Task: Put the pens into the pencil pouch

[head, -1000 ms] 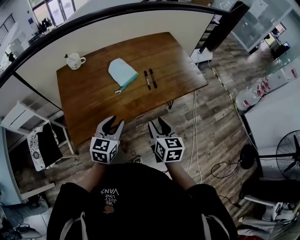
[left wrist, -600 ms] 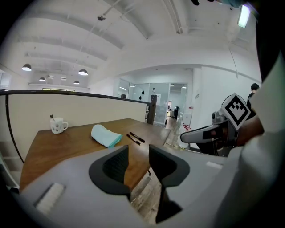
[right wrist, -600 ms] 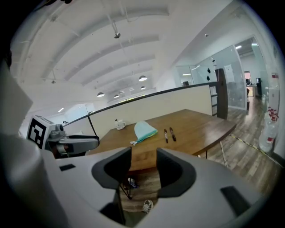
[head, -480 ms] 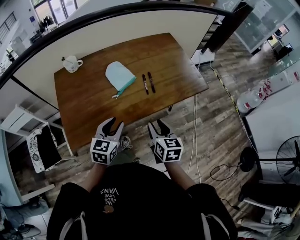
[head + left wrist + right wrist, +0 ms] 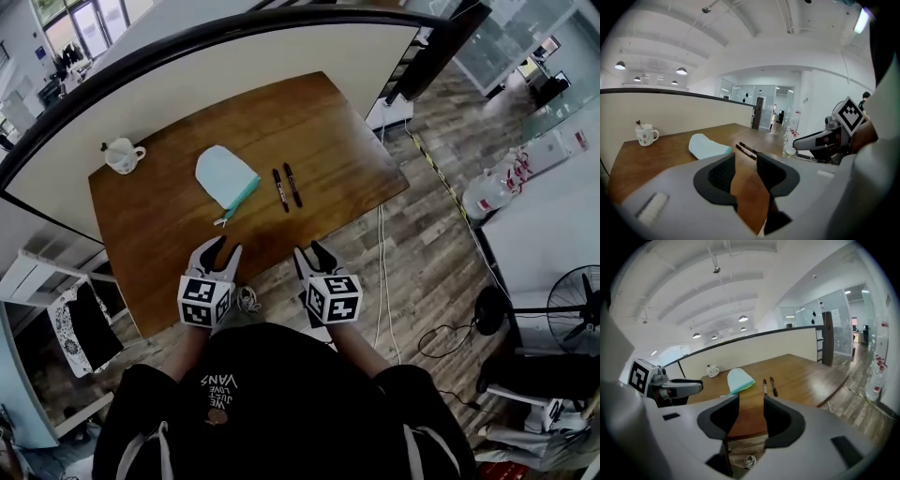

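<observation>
Two dark pens [image 5: 286, 187] [image 5: 746, 150] [image 5: 768, 386] lie side by side on the wooden table [image 5: 309, 122]. To their left rests the pale teal pencil pouch [image 5: 225, 176] [image 5: 707, 146] [image 5: 739, 379], its zipper pull pointing at the near edge. Both grippers hover at the table's near edge, well short of the pens and pouch. My left gripper [image 5: 216, 251] [image 5: 742, 161] is open with nothing between its jaws. My right gripper [image 5: 313, 254] [image 5: 751, 404] is also open and holds nothing.
A white mug [image 5: 122, 155] [image 5: 646, 135] [image 5: 712, 371] stands at the table's far left corner. A cream partition wall [image 5: 206, 66] runs behind the table. Wooden floor with a white cable [image 5: 382, 272] lies to the right, and a shoe [image 5: 247, 300] shows below the table edge.
Both grippers have moved forward toward the table's near edge, and the table with pens and pouch sits nearer in the head view. Jaws stay as they were.
</observation>
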Demonstrator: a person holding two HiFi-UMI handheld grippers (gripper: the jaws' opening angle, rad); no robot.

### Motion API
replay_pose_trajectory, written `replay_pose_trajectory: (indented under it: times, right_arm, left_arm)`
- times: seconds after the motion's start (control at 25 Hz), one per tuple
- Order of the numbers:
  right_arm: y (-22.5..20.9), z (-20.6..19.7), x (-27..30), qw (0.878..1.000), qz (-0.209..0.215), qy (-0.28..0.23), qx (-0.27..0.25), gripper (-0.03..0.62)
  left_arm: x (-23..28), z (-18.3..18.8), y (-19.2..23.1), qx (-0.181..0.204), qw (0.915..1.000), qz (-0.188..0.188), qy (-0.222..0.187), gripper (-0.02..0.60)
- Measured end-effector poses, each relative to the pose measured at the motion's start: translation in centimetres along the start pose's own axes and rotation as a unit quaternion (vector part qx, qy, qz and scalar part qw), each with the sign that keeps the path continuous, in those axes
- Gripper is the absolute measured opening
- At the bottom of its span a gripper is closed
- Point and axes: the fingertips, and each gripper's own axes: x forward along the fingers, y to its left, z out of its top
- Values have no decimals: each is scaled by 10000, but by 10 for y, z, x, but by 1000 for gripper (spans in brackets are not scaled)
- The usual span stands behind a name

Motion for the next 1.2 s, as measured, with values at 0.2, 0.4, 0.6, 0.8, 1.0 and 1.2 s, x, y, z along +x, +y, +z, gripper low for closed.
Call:
replay_pose_trajectory:
  times: [0.2,0.4,0.6,0.8,1.0,1.2]
  right_arm:
    - [-5,7,34,9998,-158,95,41,144]
    - [-11,11,67,9990,-358,227,103,144]
    - [-19,16,97,9980,-479,388,-113,144]
    - [-31,20,117,9969,-469,546,-308,144]
    - [-39,10,141,9946,-317,829,-532,144]
    - [-42,-1,161,9905,-119,1187,-687,144]
  left_arm:
    - [24,3,26,88,9997,-171,134,127]
    - [47,2,52,136,9988,-349,300,127]
    - [66,-3,70,146,9980,-462,405,129]
    - [77,-9,74,13,9980,-412,488,130]
    - [89,-14,80,-35,9983,-194,543,130]
    - [90,-18,77,-106,9977,109,662,130]
